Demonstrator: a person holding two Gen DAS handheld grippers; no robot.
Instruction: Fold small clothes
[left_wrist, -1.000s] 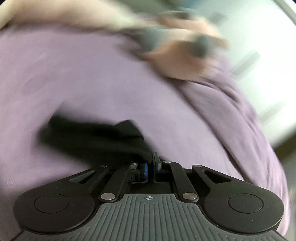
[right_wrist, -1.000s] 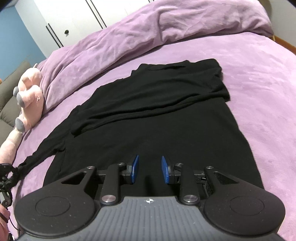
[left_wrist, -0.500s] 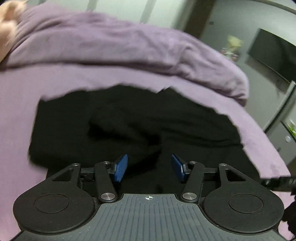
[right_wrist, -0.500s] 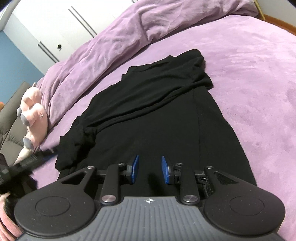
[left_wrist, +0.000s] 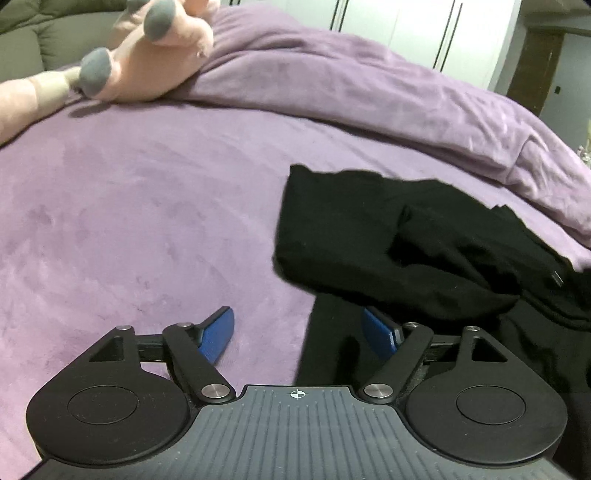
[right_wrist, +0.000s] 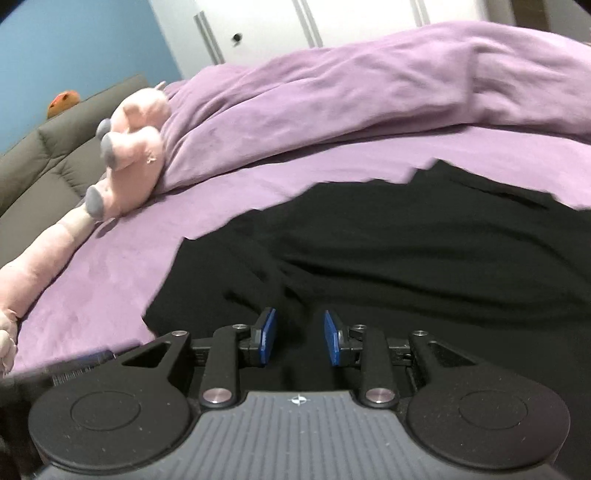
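Garment (left_wrist: 388, 251) (black) lies beyond left gripper's (left_wrist: 299, 332) just-widened empty jaws, under right gripper's (right_wrist: 299, 339) narrow gap.

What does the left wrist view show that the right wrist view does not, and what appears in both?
Only the left wrist view shows the left gripper, whose jaws have just been opening with nothing between them, and a dark wooden door frame. Only the right wrist view shows the right gripper, jaws narrowly apart over the cloth, a blue wall and an orange toy. Both show the black garment, the pink plush toy, the bunched purple duvet and the white wardrobe doors.
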